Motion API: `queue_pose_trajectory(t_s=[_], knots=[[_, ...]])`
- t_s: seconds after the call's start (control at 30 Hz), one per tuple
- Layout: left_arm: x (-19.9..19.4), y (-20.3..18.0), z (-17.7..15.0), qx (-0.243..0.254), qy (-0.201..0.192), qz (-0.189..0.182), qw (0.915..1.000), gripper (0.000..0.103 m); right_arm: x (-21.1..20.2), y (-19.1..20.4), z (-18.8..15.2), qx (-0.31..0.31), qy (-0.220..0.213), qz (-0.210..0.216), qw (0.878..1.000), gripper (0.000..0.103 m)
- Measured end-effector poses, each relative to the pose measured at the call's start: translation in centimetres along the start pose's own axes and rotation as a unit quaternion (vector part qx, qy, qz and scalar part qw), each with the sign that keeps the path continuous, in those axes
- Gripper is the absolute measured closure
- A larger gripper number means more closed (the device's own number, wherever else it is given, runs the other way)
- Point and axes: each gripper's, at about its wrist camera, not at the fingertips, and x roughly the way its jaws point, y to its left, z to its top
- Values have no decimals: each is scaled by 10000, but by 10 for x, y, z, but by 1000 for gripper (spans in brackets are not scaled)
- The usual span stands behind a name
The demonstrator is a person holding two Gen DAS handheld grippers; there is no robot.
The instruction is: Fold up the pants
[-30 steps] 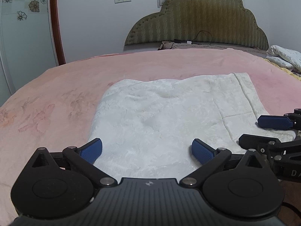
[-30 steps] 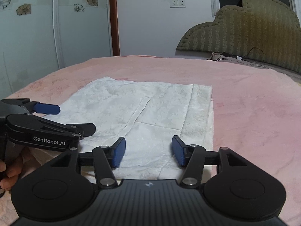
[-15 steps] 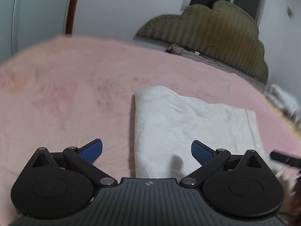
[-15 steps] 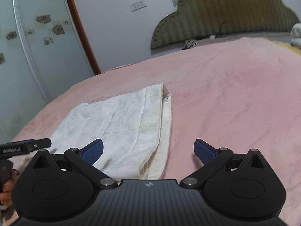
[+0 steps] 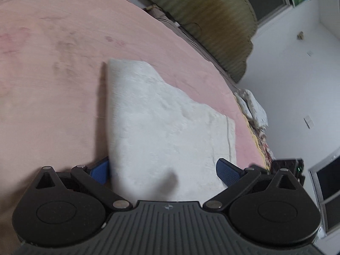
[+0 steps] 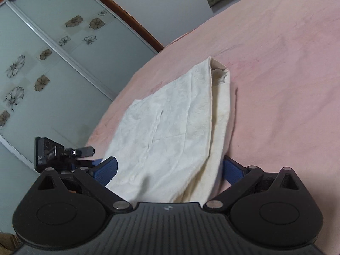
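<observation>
White pants lie folded flat on the pink bed; they also show in the right wrist view. My left gripper is open, tilted, its blue fingers straddling the near left corner of the pants. My right gripper is open, its fingers straddling the near right corner, where the cream waistband edge runs along the right side. The cloth lies between both sets of fingers, not clamped. The other gripper shows at each view's edge: the right one, the left one.
The pink bedspread spreads around the pants. An olive padded headboard stands at the far end. A folded quilt lies at the bed's right edge. Sliding glass doors with flower prints stand to the left.
Both grippers have tilted outward and dropped to the near corners of the pants. The cloth now sits between the fingers of each gripper. Both stay open.
</observation>
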Motion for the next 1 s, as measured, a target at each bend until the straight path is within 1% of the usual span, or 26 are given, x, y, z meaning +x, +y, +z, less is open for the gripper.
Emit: queue_pose_trajectory(t_s=[0.03,0.07,0.1,0.13,0.17,0.2,0.23,0.27,0.3,0.33,0.37,0.4,0.43,0.47,0.5,0.57,0.63,0.7,0.73,0.8,0.87,0.93,0.97,1.0], knots=[[6,-5,0,137,-12,55,9999,1,5,-1,4,33,-24,39,10000,0],[11,-11,-1,258,-32,125,9996,5,11,0,8,31,-30,27,10000,0],[15,-15,-1,311,-56,173,9994,4,17,2,11,20,-20,2,10000,0],[17,-17,-2,292,-85,186,9994,5,22,4,13,-6,-23,-60,10000,3],[18,-18,-3,231,-134,194,9995,9,26,6,14,-7,-40,-180,9998,15],[17,-19,-6,229,-212,292,9991,21,28,7,14,6,-72,-351,9994,24],[15,-22,-9,298,-272,508,9979,30,28,6,14,24,-96,-511,9986,46],[14,-24,-11,423,-299,795,9955,51,26,5,12,57,-120,-668,9977,67],[13,-27,-13,540,-312,980,9932,61,20,-2,7,132,-184,-610,9979,69],[11,-28,-15,594,-360,992,9926,63,18,-2,5,198,-249,-567,9979,73],[7,-30,-16,587,-453,995,9923,69,15,0,2,176,-311,-555,9978,76],[5,-33,-18,601,-534,1035,9914,75,13,6,0,80,-374,-578,9976,77],[0,-36,-18,697,-638,1098,9895,77,12,12,-1,-34,-423,-603,9973,80],[-5,-42,-18,861,-767,1174,9864,82,11,20,-1,-155,-476,-620,9968,82],[-10,-50,-19,1055,-882,1215,9830,84,9,28,0,-276,-532,-629,9962,82],[-18,-65,-19,1381,-1114,1333,9751,85,6,45,5,-547,-618,-620,9947,83],[-26,-76,-14,1658,-1347,1502,9653,85,7,64,12,-893,-672,-699,9913,83],[-32,-85,-4,1926,-1573,1632,9547,84,11,79,22,-1220,-763,-702,9871,83],[-34,-86,3,1990,-1637,1692,9513,84,15,86,28,-1371,-832,-683,9847,83],[-36,-85,21,2011,-1683,1788,9483,83,24,92,43,-1519,-932,-635,9819,83],[-33,-80,41,2024,-1693,1957,9445,82,42,100,59,-1593,-1022,-618,9800,83],[-23,-72,57,2061,-1610,2156,9408,81,64,100,72,-1562,-1044,-633,9802,83],[-17,-64,63,1996,-1532,2255,9412,80,75,98,76,-1503,-1032,-655,9811,83],[-9,-54,68,1890,-1387,2336,9436,79,86,95,79,-1433,-975,-702,9824,83]])
